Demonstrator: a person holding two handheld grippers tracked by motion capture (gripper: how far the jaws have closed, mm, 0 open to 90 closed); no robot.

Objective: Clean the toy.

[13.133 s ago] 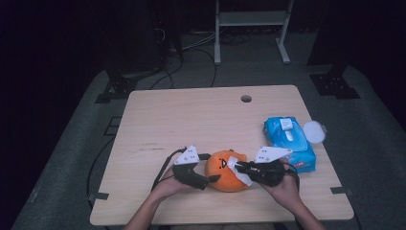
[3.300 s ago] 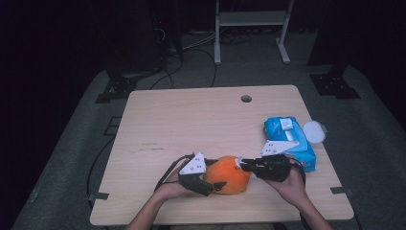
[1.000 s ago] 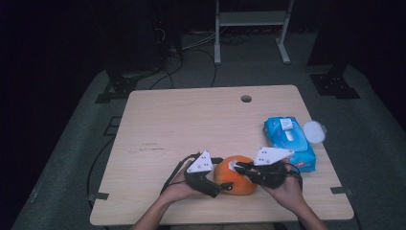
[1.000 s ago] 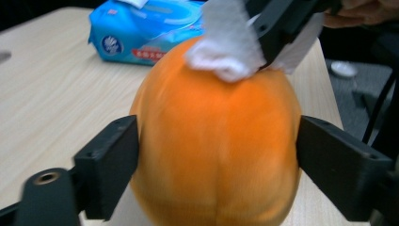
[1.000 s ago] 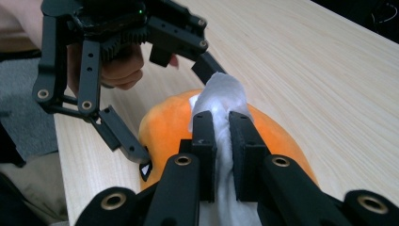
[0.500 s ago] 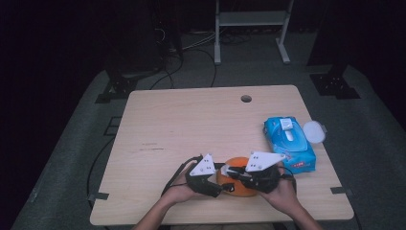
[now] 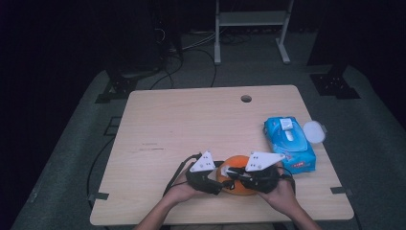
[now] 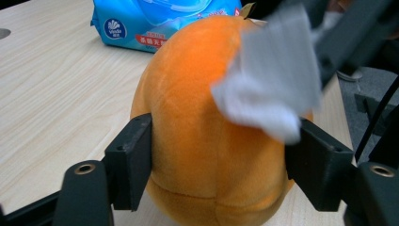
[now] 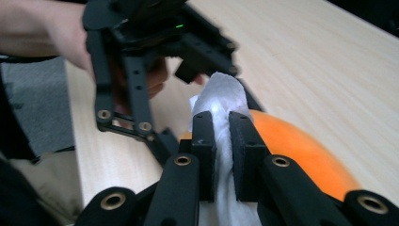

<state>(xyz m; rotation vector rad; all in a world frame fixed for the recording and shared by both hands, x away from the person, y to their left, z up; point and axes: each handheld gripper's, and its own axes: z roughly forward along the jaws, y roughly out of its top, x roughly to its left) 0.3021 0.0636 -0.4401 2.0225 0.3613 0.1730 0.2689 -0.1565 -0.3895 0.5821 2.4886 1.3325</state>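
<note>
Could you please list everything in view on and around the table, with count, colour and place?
orange plush toy: one, orange, near edge of the table, between both grippers
white wipe: one, white, against the toy's top
wipes pack: one, blue, right side of the table
lid: one, whitish, round, at the pack's right edge
table: one, light wood, with a hole near its far edge
metal stand: one, grey, on the floor beyond the table
left gripper: one, black, jaws just closing, pressed on the toy's sides
right gripper: one, black, clamping the wipe
hands: two, bottom of the high view
</note>
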